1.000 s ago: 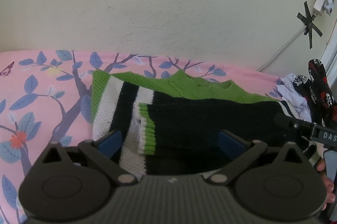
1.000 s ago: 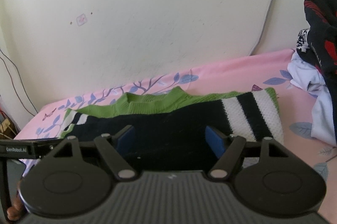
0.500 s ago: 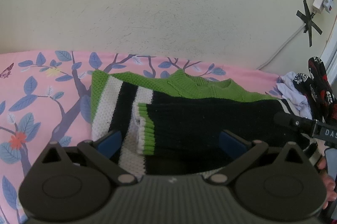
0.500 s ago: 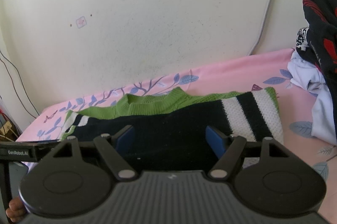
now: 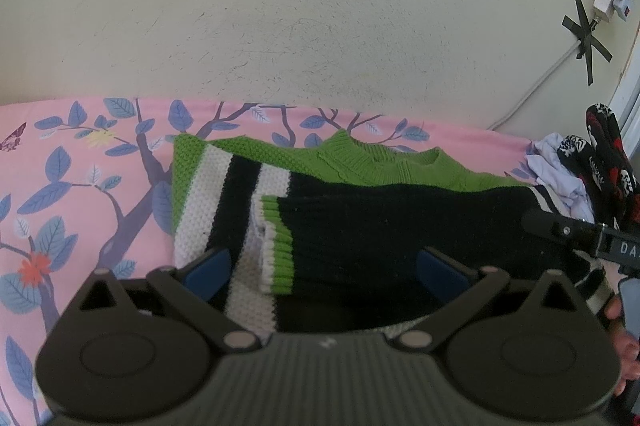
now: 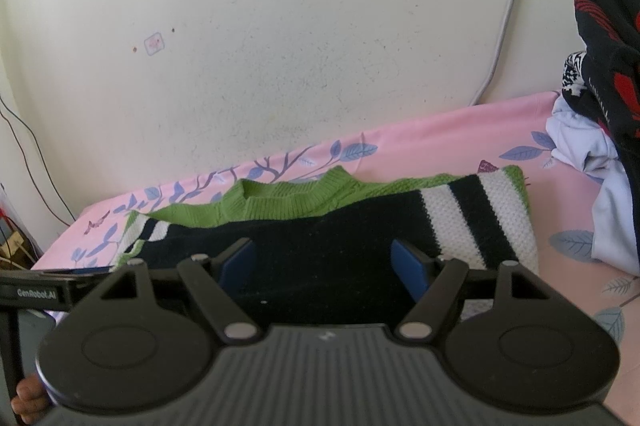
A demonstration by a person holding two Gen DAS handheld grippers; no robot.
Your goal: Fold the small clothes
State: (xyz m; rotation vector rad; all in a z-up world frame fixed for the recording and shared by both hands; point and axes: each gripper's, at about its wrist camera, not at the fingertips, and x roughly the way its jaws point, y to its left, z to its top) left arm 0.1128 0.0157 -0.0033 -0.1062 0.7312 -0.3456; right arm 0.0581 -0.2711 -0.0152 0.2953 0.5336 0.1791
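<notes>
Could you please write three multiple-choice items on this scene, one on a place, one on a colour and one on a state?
1. Where does the pile of unfolded clothes lie relative to the sweater, in the right wrist view?
A. To its right
B. To its left
C. On top of it

2. What colour is the sweater's collar?
A. White
B. Green
C. Pink

3. How do the right gripper's fingers stand?
A. Clamped on the collar
C. Shut on nothing
B. Apart, gripping nothing

Answers: 1 A, the pile sits at the right edge of the sheet. 2 B, the ribbed neckline is green. 3 B, both blue pads stand wide apart over the black knit.
</notes>
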